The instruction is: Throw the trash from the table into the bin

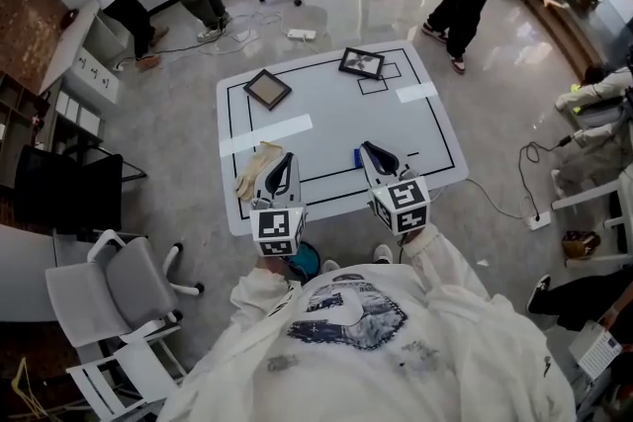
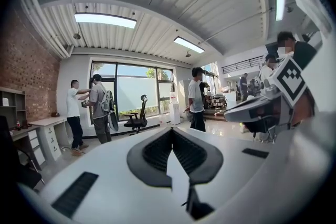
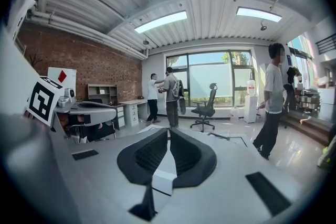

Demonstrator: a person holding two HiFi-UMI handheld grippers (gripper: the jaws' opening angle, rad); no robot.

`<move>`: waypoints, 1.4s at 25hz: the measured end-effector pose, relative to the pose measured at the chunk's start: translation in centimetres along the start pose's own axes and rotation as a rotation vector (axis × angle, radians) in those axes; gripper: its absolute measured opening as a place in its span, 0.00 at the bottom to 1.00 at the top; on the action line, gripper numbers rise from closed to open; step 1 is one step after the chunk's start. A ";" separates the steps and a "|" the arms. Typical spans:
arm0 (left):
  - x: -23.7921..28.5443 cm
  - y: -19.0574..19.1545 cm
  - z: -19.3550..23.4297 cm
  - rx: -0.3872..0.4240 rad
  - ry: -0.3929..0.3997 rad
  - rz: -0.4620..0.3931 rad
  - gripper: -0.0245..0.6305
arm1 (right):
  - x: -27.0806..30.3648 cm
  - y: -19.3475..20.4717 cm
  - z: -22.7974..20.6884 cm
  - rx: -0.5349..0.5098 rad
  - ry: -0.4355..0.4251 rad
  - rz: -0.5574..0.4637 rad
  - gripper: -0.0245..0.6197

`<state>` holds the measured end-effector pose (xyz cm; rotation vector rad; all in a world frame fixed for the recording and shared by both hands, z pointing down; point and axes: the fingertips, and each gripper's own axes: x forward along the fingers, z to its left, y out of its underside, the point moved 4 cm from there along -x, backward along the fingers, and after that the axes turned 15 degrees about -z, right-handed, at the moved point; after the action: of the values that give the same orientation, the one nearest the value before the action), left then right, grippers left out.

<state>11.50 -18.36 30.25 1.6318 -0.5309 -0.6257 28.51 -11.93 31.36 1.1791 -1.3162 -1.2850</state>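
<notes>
Trash (image 1: 259,169) on the white table (image 1: 336,104) is a tan crumpled wad near the 8 o'clock corner. It looks light and soft, so it should squash. Pinch its thick middle. A small blue bit (image 1: 357,156) lies at 5 o'clock. The left gripper (image 1: 287,157) and right gripper (image 1: 369,148) are both closed, holding nothing.

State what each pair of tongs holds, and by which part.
Nothing is held: the left tongs and the right tongs are both shut and empty over the white table with black lines.
</notes>
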 end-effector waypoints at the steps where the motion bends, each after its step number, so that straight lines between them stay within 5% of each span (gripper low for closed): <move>1: 0.3 -0.1 -0.2 0.000 -0.002 -0.002 0.05 | 0.1 0.0 -0.3 0.001 -0.002 -0.001 0.09; 26: 0.5 0.5 0.3 0.020 -0.017 0.004 0.05 | 0.2 1.0 -0.8 0.021 -0.003 0.017 0.09; 35: -3.5 1.7 4.8 0.006 -0.112 0.037 0.05 | 2.6 1.8 3.1 0.020 -0.067 0.049 0.09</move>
<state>5.70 -19.88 31.80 1.5956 -0.6442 -0.6911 25.03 -14.13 33.01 1.1194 -1.4006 -1.2888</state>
